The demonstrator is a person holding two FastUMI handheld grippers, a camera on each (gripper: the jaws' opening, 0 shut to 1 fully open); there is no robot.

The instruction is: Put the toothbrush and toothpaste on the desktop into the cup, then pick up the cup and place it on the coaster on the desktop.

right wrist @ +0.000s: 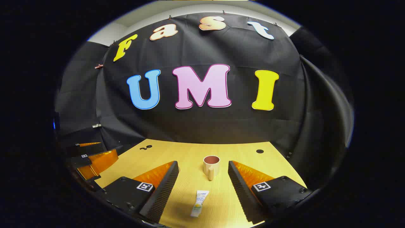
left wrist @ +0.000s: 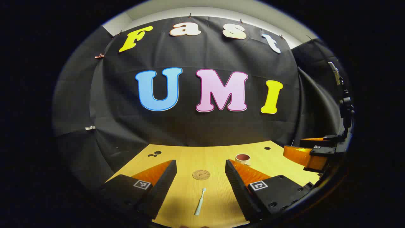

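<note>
Black screwed claw (left wrist: 201, 177) mounts; square markers

left hand-held gripper (left wrist: 201, 177): jaws apart, above desktop (left wrist: 218, 152) | toothbrush (left wrist: 200, 205) between fingers | coaster (left wrist: 201, 174) beyond | cup (left wrist: 243, 158) right

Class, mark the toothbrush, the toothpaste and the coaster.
toothbrush (left wrist: 200, 202), left gripper view, middle of its handle.
toothpaste (right wrist: 199, 203), right gripper view, middle of the tube.
coaster (left wrist: 201, 174), left gripper view, centre of the disc.

Both views are sharp but strongly fisheye-bent at the edges; the yellow wooden tabletop (left wrist: 190, 155) is brightly lit, its surroundings dim.
</note>
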